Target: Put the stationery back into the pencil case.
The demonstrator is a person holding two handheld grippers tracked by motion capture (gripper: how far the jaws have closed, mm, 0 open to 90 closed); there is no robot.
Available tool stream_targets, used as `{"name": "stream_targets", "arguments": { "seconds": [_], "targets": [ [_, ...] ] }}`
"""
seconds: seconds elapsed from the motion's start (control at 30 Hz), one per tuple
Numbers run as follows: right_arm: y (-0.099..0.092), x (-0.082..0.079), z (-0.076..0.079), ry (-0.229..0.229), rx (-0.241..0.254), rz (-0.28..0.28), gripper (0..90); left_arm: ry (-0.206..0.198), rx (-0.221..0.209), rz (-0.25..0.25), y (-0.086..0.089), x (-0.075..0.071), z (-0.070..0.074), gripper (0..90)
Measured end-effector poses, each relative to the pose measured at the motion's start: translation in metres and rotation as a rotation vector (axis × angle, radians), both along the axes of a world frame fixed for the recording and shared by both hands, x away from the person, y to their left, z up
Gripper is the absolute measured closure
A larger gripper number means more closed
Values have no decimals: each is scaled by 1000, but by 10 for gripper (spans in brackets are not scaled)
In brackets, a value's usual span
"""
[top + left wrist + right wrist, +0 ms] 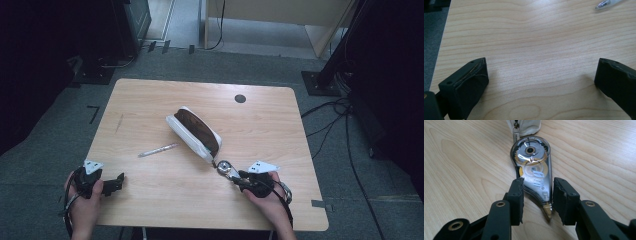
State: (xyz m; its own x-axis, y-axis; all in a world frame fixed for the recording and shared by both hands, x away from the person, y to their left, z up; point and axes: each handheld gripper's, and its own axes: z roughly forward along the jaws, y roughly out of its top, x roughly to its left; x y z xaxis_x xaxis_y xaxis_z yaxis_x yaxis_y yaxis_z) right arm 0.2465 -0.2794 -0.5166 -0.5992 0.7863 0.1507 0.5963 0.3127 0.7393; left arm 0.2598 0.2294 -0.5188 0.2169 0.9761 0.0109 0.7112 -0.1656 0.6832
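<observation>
Wooden table (150,200) held an unzipped pencil case (194,134) at centre, pen (158,150) at its 8 o'clock. Right gripper (537,195) straddled the correction tape dispenser (534,167) at the case's 5 o'clock, pads nearly touching, likely for pickup. Left gripper (541,75) rested spread wide, empty.

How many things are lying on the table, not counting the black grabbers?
3: a pencil case in the middle, a pen to its left, and a correction tape between the right gripper jaws. The case might hide more.
</observation>
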Motion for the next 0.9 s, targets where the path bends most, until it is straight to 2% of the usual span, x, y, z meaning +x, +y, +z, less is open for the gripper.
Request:
{"name": "stream_targets", "arguments": {
  "seconds": [0.2, 0.27, 0.4, 0.5, 0.63, 0.9],
  "targets": [
    [-10, -4, -1, 10, 17, -10, 695, 0, 0, 0, 0, 0, 0, 0],
    [-15, -6, -2, 21, 29, -4, 758, 0, 0, 0, 0, 0, 0, 0],
    [-17, -7, -2, 26, 28, 13, 811, 0, 0, 0, 0, 0, 0, 0],
    [-17, -10, -2, 5, 4, 14, 821, 0, 0, 0, 0, 0, 0, 0],
    [-17, -12, -2, 1, -4, 11, 824, 0, 0, 0, 0, 0, 0, 0],
    [-22, -13, 3, -12, 36, -5, 825, 1, 0, 0, 0, 0, 0, 0]
  ]
}}
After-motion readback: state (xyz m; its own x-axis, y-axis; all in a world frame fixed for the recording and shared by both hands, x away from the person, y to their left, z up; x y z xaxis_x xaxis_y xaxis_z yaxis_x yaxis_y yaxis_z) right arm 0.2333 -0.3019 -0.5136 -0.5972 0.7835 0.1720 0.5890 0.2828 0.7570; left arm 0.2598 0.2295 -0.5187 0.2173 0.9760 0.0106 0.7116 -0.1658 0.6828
